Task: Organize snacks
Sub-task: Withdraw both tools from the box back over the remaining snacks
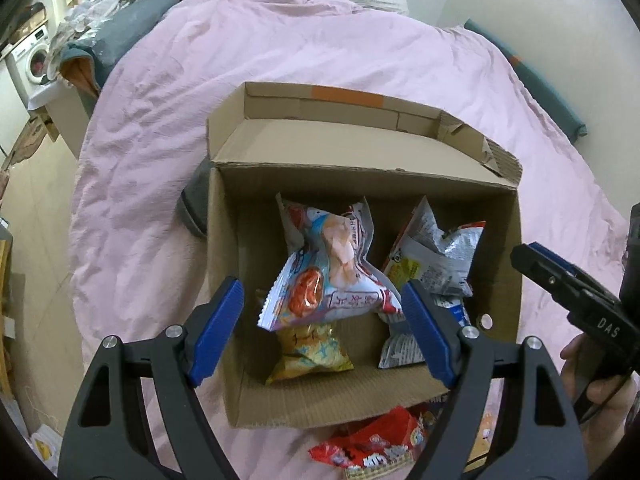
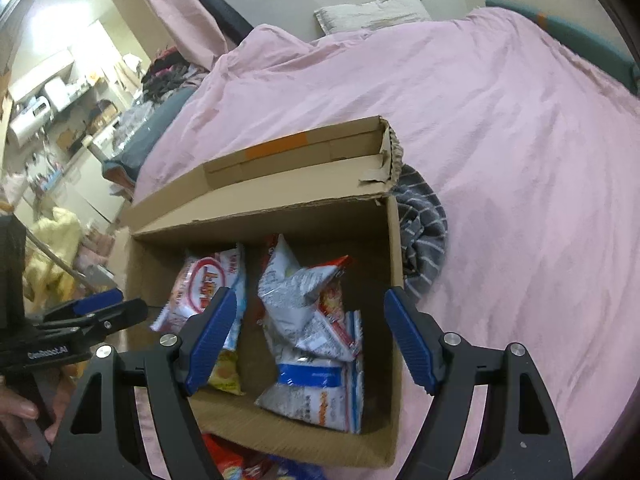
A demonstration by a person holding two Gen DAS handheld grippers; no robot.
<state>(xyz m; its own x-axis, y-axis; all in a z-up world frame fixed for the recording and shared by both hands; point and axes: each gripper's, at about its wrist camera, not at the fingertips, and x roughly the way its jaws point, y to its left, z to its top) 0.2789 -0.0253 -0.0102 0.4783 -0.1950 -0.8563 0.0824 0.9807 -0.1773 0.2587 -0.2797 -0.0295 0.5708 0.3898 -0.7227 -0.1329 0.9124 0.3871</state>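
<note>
An open cardboard box [image 1: 500, 216] [image 2: 394, 240] rests on a pink bed cover and holds several snack bags. In the left wrist view a pale blue shrimp snack bag [image 1: 328, 272] lies on top of a yellow bag [image 1: 308, 352], with silver bags [image 1: 436, 256] to the right. My left gripper [image 1: 322, 328] hovers open above them, its blue pads apart and touching nothing. My right gripper [image 2: 310, 344] is open over the silver bags [image 2: 296, 292] and a blue-and-white bag [image 2: 316, 380], holding nothing. A red-and-white bag [image 2: 204, 284] lies at the box's left.
A red snack bag [image 1: 372, 444] lies on the pink cover [image 1: 280, 60] in front of the box. A grey striped cloth [image 2: 424, 236] sits by the box's right side. A pillow [image 2: 368, 12] lies at the bed's head. Clutter and a washing machine [image 1: 34, 60] stand off left.
</note>
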